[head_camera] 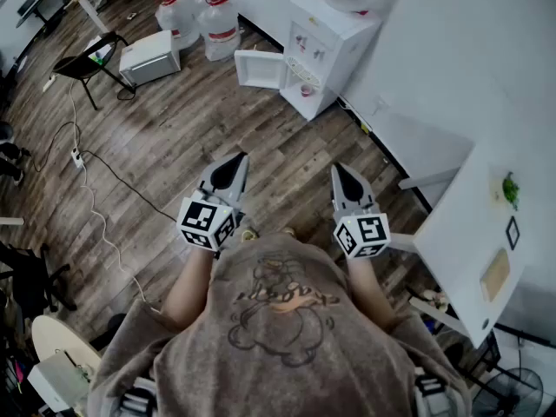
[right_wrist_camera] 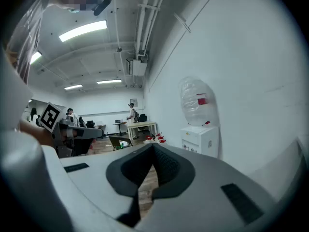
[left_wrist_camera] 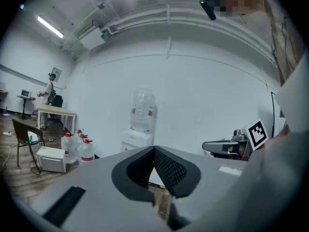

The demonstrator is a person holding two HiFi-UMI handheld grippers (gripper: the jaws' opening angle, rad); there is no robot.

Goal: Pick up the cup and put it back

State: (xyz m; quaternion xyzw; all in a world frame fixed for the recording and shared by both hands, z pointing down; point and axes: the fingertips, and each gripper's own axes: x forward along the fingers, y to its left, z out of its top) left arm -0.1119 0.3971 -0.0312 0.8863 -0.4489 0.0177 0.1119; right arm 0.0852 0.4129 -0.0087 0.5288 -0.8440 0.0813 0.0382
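No cup is plainly visible; a small reddish thing point(head_camera: 306, 90) sits low in the white water dispenser point(head_camera: 326, 37), too small to identify. Both grippers are held in front of the person's chest over the wooden floor, pointing toward the dispenser. My left gripper point(head_camera: 236, 162) is shut with nothing between its pads, and its tips meet in the left gripper view point(left_wrist_camera: 154, 149). My right gripper point(head_camera: 340, 172) is likewise shut and empty, its jaws touching in the right gripper view point(right_wrist_camera: 153, 145). The dispenser point(left_wrist_camera: 140, 129) stands ahead against the white wall.
The dispenser's lower door point(head_camera: 258, 68) hangs open. Water bottles point(head_camera: 213, 20) and a white box point(head_camera: 149, 56) stand at the back left, with a chair point(head_camera: 87, 63) nearby. A white table point(head_camera: 473, 233) is at the right. Cables point(head_camera: 95, 207) run over the floor.
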